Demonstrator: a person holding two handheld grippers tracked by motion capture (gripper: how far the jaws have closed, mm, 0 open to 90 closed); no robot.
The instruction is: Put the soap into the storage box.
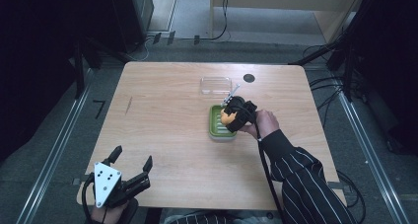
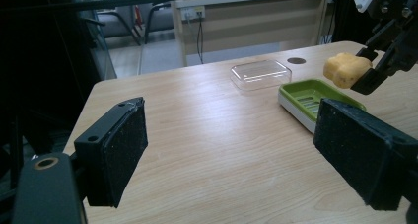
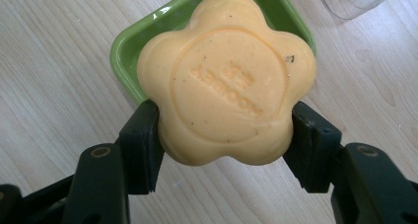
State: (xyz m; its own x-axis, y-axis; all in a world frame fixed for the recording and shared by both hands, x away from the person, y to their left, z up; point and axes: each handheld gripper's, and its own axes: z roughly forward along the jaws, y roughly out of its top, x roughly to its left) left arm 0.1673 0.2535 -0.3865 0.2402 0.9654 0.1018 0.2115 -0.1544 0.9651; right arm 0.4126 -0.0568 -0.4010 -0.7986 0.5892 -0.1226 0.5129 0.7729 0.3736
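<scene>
Soap: a yellow-orange flower-shaped bar (image 3: 226, 78), held above the green soap dish (image 1: 220, 123); no long axis, its stamped flat face turned toward the right gripper view's camera.
Right gripper (image 1: 227, 116): jaws clamped on the soap's two opposite sides.
Left gripper (image 1: 132, 163): jaws spread wide, nothing between them, near the table's front left edge.
Surface: light wooden table (image 1: 162, 110); grey floor, cables behind.
Containers: the dish's ribbed inside is bare; a clear plastic lid (image 1: 216, 85) lies just beyond it.

The soap (image 3: 226, 81) hides most of the green dish (image 3: 133, 46); its stamped lettering seems illegible.
</scene>
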